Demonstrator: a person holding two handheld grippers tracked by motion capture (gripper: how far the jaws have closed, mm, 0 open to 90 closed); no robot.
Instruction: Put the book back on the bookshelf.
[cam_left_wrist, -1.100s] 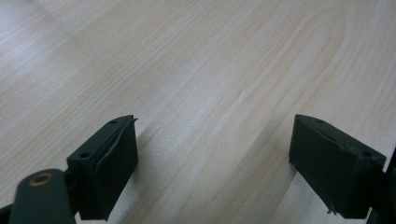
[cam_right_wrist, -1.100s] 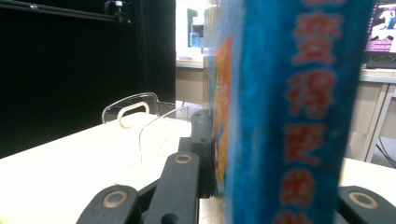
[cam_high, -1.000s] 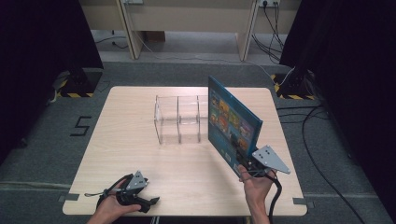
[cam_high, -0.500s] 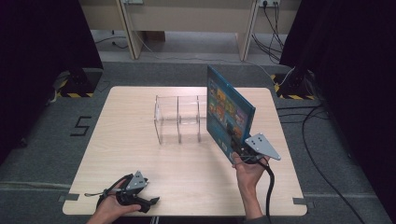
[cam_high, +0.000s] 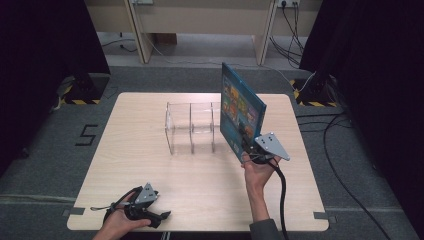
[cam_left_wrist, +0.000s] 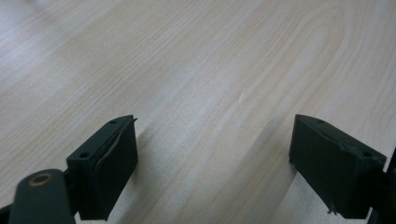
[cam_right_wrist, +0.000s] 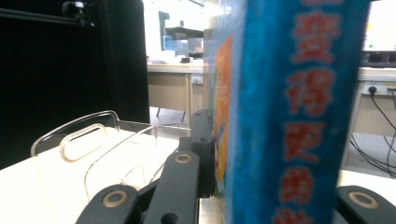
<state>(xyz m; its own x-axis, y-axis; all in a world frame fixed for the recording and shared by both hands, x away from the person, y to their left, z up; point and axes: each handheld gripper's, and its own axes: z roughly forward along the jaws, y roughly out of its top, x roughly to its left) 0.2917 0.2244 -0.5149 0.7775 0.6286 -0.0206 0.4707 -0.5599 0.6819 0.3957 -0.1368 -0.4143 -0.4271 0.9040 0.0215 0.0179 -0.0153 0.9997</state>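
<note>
Carrying step: right gripper (cam_high: 248, 145) clamped on upright blue book (cam_high: 242, 111), at 3 o'clock of clear rack (cam_high: 192, 127). Next: slot in (edge-first). Left gripper (cam_left_wrist: 212, 163) agape, idle.

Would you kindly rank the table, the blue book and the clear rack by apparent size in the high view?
1. Table
2. and 3. Blue book and clear rack: unsure, since the book is raised nearer the camera.
</note>
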